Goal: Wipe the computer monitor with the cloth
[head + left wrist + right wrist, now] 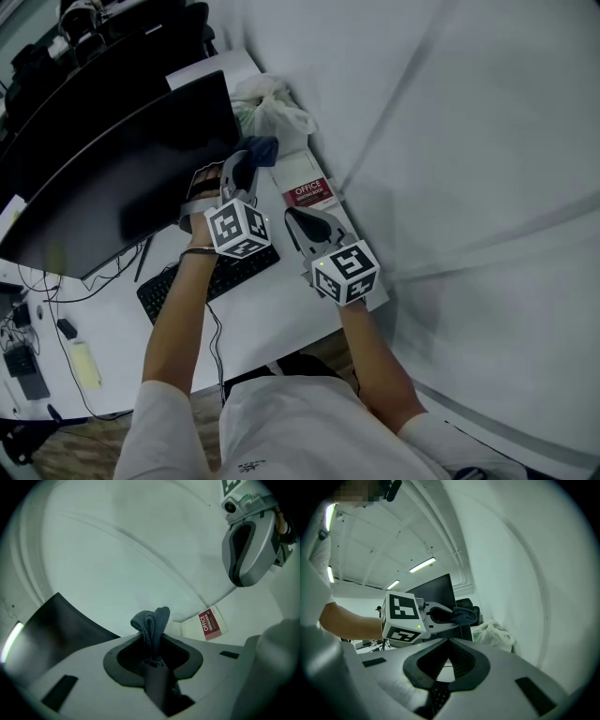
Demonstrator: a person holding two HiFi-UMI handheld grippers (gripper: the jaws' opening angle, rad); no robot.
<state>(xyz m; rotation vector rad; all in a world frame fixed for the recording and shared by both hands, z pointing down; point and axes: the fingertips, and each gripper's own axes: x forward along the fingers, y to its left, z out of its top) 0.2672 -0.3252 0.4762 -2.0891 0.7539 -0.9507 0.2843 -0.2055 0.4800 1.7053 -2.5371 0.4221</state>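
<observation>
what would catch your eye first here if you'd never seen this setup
The big dark computer monitor fills the left of the white desk in the head view. At its right edge the left gripper is shut on a bunched blue-grey cloth, while the right gripper hangs beside it, shut and empty. Beyond them a crumpled white plastic bag sits at the desk's far end.

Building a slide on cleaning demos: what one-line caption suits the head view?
Left gripper clamps a blue cloth beside the monitor; right gripper, shut and empty, hovers above the desk.
</observation>
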